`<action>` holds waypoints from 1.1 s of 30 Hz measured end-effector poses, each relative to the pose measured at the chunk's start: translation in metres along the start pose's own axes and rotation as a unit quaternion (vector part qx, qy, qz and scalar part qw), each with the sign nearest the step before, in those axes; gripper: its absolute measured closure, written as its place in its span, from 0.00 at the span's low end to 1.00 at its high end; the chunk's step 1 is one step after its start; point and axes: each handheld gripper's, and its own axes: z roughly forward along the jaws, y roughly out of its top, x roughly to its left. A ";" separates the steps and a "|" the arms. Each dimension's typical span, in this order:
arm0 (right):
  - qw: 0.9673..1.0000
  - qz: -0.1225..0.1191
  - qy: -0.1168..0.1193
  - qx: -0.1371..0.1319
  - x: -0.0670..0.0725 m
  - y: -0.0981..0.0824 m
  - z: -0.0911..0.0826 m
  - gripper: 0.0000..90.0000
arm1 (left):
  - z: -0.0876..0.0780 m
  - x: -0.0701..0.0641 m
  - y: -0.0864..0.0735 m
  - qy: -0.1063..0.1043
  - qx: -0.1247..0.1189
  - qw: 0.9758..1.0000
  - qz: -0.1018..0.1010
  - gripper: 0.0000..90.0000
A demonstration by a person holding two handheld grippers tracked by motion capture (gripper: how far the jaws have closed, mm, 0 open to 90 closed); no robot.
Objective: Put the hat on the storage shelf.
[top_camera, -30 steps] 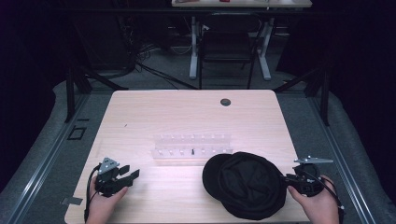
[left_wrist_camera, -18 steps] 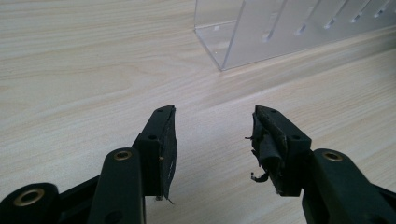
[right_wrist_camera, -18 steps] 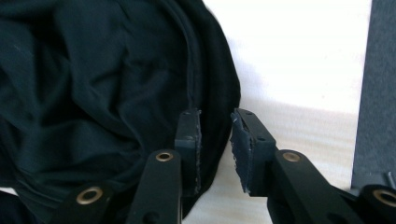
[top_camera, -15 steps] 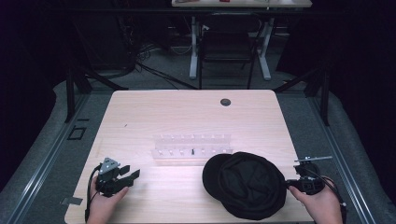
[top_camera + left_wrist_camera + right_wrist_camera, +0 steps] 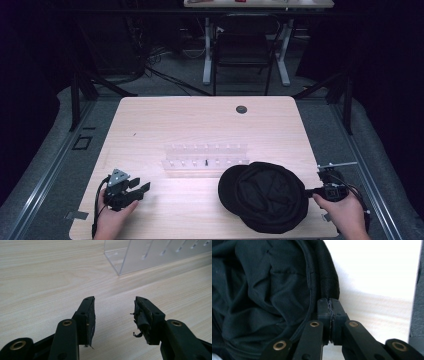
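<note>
1. The black hat (image 5: 263, 196) lies crown-down just in front of the clear rack (image 5: 206, 159).
2. The right gripper (image 5: 331, 305), jaws pressed shut at its rim (cloth between them? unclear), probably must lift next.
3. The left gripper (image 5: 114, 315), half open and empty, waits left of the rack.

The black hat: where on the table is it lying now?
In the high view the black hat lies near the table's front right, just before the clear rack, beside the right gripper.
</note>
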 end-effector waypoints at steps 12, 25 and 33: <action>1.000 0.004 -0.017 0.012 -0.006 0.029 0.003 0.98 | 0.000 0.000 0.000 0.001 0.002 1.000 0.002 0.57; 0.998 0.015 -0.012 0.062 -0.008 0.037 0.010 0.92 | 0.001 0.000 0.000 0.001 0.003 1.000 0.003 0.57; 0.995 0.017 -0.008 0.094 -0.015 0.037 0.014 0.90 | 0.001 0.000 0.000 0.002 0.003 1.000 0.003 0.57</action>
